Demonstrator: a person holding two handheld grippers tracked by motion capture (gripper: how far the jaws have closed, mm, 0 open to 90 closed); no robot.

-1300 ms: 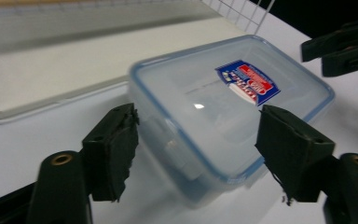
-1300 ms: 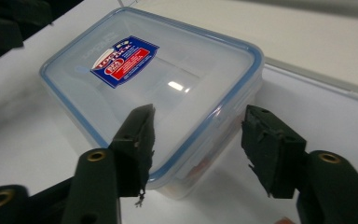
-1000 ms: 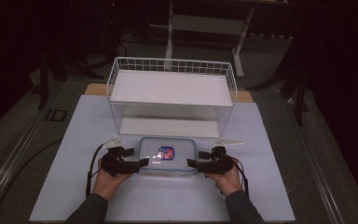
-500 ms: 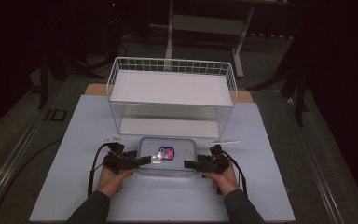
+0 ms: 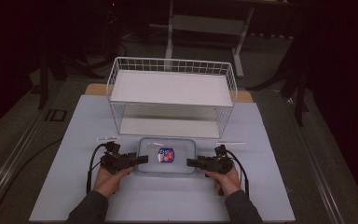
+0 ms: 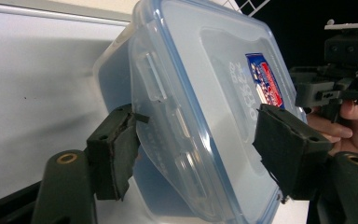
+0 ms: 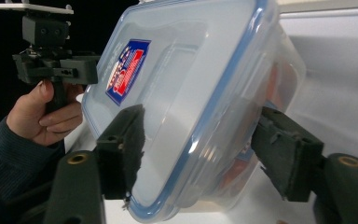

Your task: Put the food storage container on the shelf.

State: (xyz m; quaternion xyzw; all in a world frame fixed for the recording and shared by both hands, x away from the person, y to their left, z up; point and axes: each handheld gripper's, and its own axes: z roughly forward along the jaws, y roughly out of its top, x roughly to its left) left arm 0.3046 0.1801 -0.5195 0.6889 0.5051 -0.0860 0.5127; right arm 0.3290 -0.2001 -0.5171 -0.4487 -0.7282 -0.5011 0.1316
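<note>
Lying flat on the white worktop [image 5: 74,140], just in front of a wire basket [image 5: 172,100]: a clear lidded container [image 5: 166,156] with a red-and-blue label, flanked by the left tool [image 5: 137,160] and right tool [image 5: 193,163]. Showing far more up close (blue-rimmed lid, side clasp): each tool's jaws spread wide, straddling a short end of the container, one pad possibly touching the wall on the left. Glowing orange-red inside, contents unclear.

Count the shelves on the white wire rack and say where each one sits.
2. The upper shelf spans the top of the wire rack inside its mesh rim; the lower shelf lies near table level, just behind the clear lidded container.
</note>
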